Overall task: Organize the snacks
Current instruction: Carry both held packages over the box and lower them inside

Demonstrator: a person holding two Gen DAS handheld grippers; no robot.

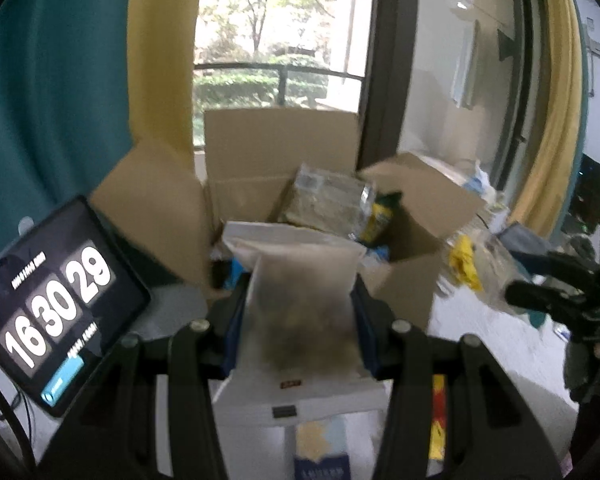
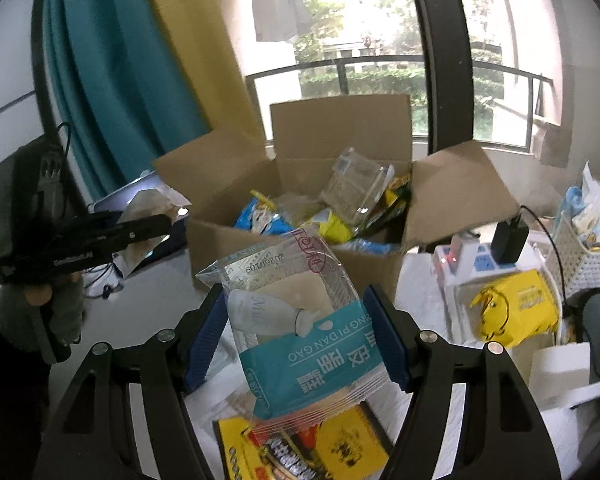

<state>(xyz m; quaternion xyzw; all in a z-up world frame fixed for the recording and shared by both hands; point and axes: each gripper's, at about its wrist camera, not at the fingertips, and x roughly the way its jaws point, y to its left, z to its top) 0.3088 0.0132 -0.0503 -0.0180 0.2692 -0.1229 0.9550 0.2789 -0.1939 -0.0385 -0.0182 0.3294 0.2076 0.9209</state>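
Indoors, by a balcony window (image 2: 380, 40) with teal (image 2: 112, 80) and yellow curtains, a white table (image 2: 140, 300) carries my open cardboard box (image 2: 340, 136) of snacks. My left claw (image 1: 300, 312) pinches a frosted pouch (image 1: 304, 292); my right claw (image 2: 296, 336) grips a clear-and-teal cake packet (image 2: 300, 320) reading "PI DAN GAO". Beside the box, a tablet (image 1: 56, 300) shows 16 30 29.

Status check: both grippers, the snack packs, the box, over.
Left gripper shut on frosted pouch. Right gripper shut on teal cake pack. Cardboard box open, path clear.
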